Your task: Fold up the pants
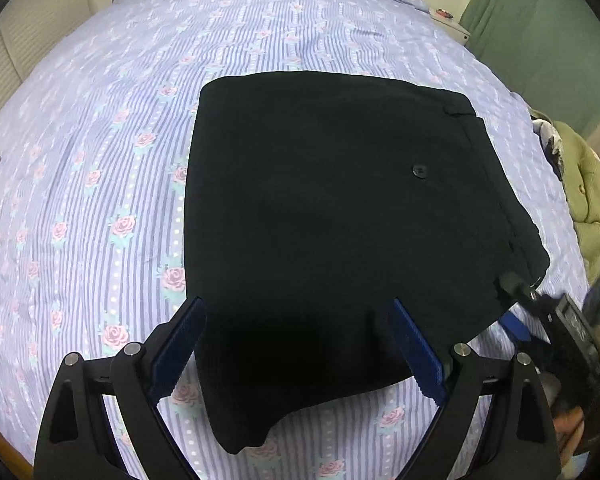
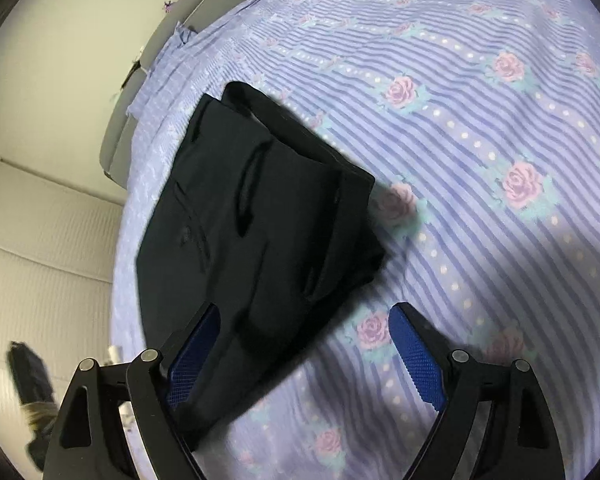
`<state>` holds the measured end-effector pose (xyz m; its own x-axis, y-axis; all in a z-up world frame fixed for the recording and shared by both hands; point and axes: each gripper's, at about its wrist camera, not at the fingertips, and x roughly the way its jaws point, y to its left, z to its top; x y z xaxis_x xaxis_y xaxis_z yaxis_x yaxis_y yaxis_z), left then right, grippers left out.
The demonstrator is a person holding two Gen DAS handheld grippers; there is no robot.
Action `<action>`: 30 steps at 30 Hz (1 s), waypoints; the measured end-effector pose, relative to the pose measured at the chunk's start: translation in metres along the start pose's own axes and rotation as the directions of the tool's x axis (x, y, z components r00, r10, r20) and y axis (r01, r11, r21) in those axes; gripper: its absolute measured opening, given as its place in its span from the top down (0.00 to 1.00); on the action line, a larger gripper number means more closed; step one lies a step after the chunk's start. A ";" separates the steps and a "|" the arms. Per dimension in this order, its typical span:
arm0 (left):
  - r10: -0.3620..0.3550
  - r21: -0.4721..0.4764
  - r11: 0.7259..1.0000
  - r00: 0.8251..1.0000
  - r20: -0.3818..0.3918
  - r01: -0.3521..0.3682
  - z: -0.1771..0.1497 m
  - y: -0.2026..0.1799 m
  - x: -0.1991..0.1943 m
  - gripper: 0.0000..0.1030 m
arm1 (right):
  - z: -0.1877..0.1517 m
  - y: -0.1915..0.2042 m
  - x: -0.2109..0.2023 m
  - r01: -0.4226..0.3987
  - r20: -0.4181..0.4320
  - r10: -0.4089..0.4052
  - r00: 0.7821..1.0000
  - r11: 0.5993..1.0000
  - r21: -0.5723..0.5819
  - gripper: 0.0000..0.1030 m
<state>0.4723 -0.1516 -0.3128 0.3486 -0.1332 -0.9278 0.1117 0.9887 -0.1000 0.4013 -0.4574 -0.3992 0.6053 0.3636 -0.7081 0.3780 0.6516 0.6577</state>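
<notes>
Left wrist view: your left gripper hangs with its jaws spread over the near edge of the black pants, which lie folded into a compact rectangle on the floral bedsheet. Your right gripper, also spread wide and holding nothing, sits at four o'clock beside the waistband. Judged nearly done: lower both together, pinch the corners evenly, and fold toward twelve o'clock.
</notes>
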 end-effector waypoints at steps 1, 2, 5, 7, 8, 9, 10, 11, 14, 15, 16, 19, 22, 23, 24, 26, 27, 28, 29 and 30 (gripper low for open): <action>0.008 -0.004 1.000 1.000 0.002 -0.008 -0.001 0.001 0.001 0.09 | 0.004 0.001 0.003 -0.005 0.009 0.005 1.000 1.000 -0.003 0.10; 0.014 -0.010 1.000 1.000 0.002 -0.014 0.000 0.003 0.002 0.10 | 0.009 0.003 0.007 -0.006 0.026 0.006 1.000 1.000 0.000 0.06; 0.031 -0.023 0.999 1.000 0.000 -0.031 -0.003 0.007 0.005 0.09 | 0.023 0.012 0.020 0.008 0.054 -0.006 0.999 0.999 -0.046 0.04; 0.037 -0.026 0.999 0.999 0.004 -0.037 -0.004 0.010 0.005 0.10 | 0.027 0.017 0.022 0.016 0.047 -0.012 0.999 0.997 -0.074 0.04; 0.040 -0.028 0.999 0.999 0.007 -0.040 -0.005 0.013 0.004 0.09 | 0.027 0.019 0.020 0.006 0.039 -0.003 0.999 0.997 -0.081 0.06; 0.045 -0.029 0.999 0.999 0.009 -0.044 -0.007 0.016 0.002 0.09 | 0.026 0.021 0.016 -0.012 0.030 0.015 0.999 0.996 -0.085 0.07; 0.051 -0.034 0.998 0.999 0.017 -0.050 -0.007 0.020 0.002 0.09 | 0.026 0.026 0.009 -0.049 0.032 0.052 0.998 0.995 -0.090 0.07; 0.054 -0.039 0.998 0.998 0.022 -0.053 -0.007 0.025 0.002 0.09 | 0.026 0.030 0.006 -0.062 0.037 0.066 0.997 0.992 -0.106 0.07; 0.056 -0.058 0.997 0.998 0.021 -0.055 -0.002 0.036 0.006 0.09 | 0.031 0.043 0.010 -0.048 0.034 0.055 0.998 0.983 -0.175 0.07; 0.047 -0.068 0.997 0.999 0.019 -0.045 0.001 0.041 0.008 0.09 | 0.034 0.041 0.016 -0.020 0.027 0.026 0.999 0.981 -0.192 0.07; 0.028 -0.070 0.997 0.999 0.018 -0.027 0.005 0.044 0.011 0.09 | 0.036 0.037 0.022 0.004 0.019 0.000 1.000 0.983 -0.186 0.10; -0.010 -0.077 0.997 1.000 0.020 0.011 0.016 0.049 0.021 0.09 | 0.037 0.034 0.032 0.043 0.014 -0.041 0.999 0.984 -0.170 0.14; -0.057 -0.143 0.988 0.998 0.016 0.059 0.034 0.067 0.035 0.09 | 0.035 0.050 0.035 0.118 0.014 -0.118 0.993 0.968 -0.223 0.14; -0.086 -0.165 0.982 0.996 0.013 0.087 0.039 0.074 0.040 0.09 | 0.034 0.055 0.036 0.148 0.016 -0.149 0.989 0.959 -0.243 0.16; -0.103 -0.176 0.979 0.995 0.008 0.103 0.044 0.079 0.045 0.09 | 0.033 0.061 0.039 0.188 0.017 -0.190 0.982 0.945 -0.268 0.17; -0.136 -0.177 0.975 0.991 -0.006 0.133 0.051 0.085 0.056 0.09 | 0.032 0.069 0.043 0.238 0.031 -0.240 0.970 0.926 -0.294 0.20; -0.157 -0.174 0.973 0.988 -0.011 0.153 0.053 0.086 0.059 0.10 | 0.032 0.071 0.045 0.254 0.034 -0.255 0.966 0.922 -0.294 0.21; -0.188 -0.171 0.968 0.982 -0.015 0.183 0.056 0.087 0.064 0.10 | 0.035 0.073 0.046 0.260 0.035 -0.261 0.965 0.921 -0.289 0.21; -0.222 -0.162 0.963 0.975 -0.019 0.216 0.058 0.087 0.069 0.10 | 0.035 0.073 0.046 0.265 0.038 -0.265 0.963 0.921 -0.286 0.21; -0.256 -0.160 0.955 0.966 -0.027 0.248 0.060 0.088 0.074 0.11 | 0.035 0.074 0.047 0.271 0.041 -0.271 0.962 0.919 -0.286 0.22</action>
<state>0.5633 -0.0786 -0.3684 0.2835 -0.3798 -0.8806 0.0448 0.9225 -0.3834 0.4820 -0.4159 -0.3746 0.5084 0.1456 -0.8488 0.3111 0.8880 0.3386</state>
